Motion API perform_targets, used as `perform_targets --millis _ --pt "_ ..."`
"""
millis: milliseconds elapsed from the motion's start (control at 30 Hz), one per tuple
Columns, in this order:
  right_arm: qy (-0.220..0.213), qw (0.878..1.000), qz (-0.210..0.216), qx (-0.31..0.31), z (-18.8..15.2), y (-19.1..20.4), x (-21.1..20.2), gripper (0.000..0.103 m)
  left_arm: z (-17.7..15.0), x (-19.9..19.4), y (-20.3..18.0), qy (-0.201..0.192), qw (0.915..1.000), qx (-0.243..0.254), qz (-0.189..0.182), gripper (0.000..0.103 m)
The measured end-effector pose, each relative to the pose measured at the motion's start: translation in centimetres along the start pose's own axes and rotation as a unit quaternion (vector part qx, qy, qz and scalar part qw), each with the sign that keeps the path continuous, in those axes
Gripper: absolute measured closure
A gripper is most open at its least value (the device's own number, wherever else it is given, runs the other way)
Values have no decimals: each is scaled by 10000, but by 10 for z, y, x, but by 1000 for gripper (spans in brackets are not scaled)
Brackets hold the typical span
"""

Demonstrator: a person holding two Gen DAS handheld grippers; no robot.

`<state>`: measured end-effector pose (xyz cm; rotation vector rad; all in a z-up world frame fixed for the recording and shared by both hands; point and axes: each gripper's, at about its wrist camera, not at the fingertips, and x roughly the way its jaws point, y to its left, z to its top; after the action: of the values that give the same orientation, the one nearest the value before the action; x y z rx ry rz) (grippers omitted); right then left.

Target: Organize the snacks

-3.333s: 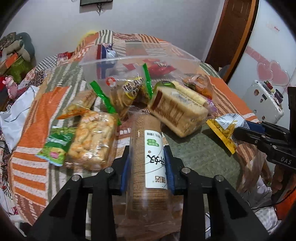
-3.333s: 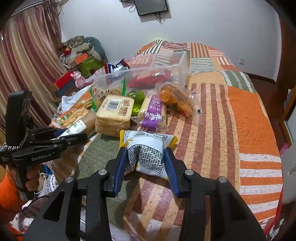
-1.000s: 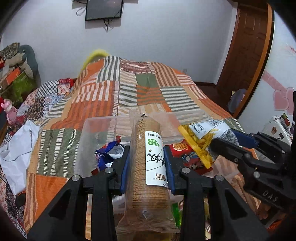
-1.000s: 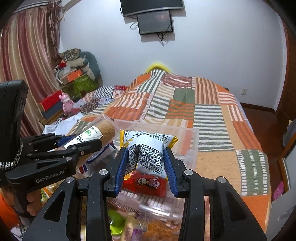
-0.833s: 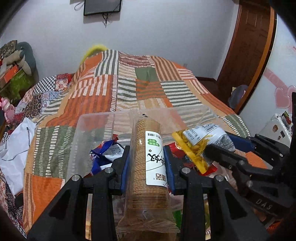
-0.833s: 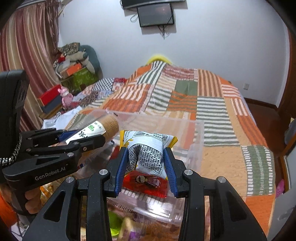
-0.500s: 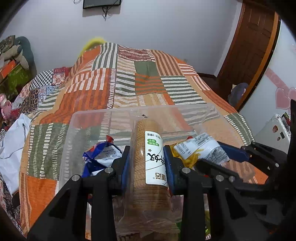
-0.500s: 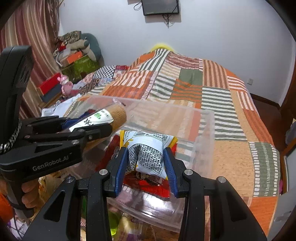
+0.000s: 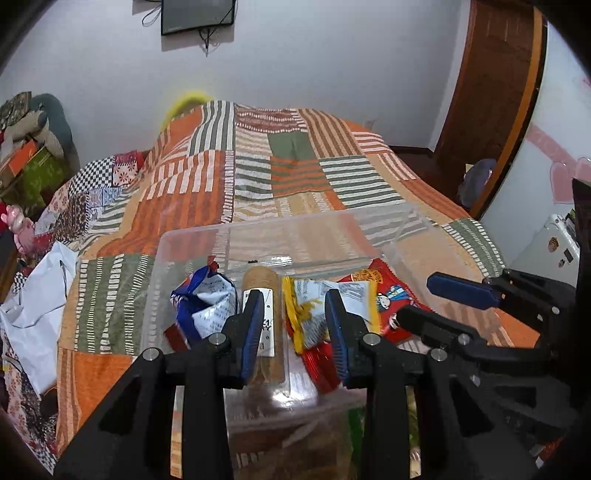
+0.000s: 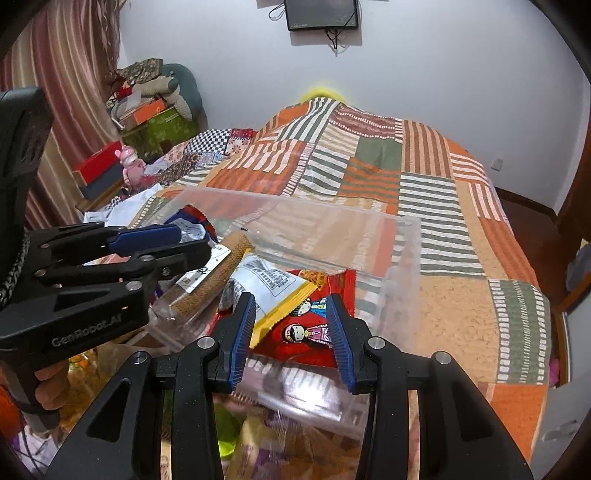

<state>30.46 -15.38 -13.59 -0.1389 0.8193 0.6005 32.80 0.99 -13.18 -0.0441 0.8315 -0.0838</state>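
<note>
Patchwork quilt on bed; wall screen; striped curtain.

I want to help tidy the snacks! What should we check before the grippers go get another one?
1. Biscuit roll lies inside the clear bin: ok.
2. Yellow-edged bag lies in the bin, on the red packet: ok.
3. Left gripper is open, with nothing pinched: ok.
4. Right gripper is open, with nothing pinched: ok.
5. All snacks put away: not ok, blurry packets lie outside the near wall.
6. Enough room between the two grippers to pull back: cannot tell, they look close together.
</note>
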Motion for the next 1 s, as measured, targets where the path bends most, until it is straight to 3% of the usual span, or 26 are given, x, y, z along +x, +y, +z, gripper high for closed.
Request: perform_targets --millis 233,533,600,1000 --pt "-309 9995 -19 46 -2 0 -37 64 -11 -35 0 -155 9999 51 -7 68" --pt "-665 9977 -37 87 -18 6 -85 53 -41 -89 6 -430 9987 199 177 41" --pt "-702 9975 -92 67 -23 7 -91 48 -49 -98 10 -460 9986 178 195 40" --pt "-564 9983 32 129 -69 23 -103 41 -105 -126 35 -153 9993 -11 343 33"
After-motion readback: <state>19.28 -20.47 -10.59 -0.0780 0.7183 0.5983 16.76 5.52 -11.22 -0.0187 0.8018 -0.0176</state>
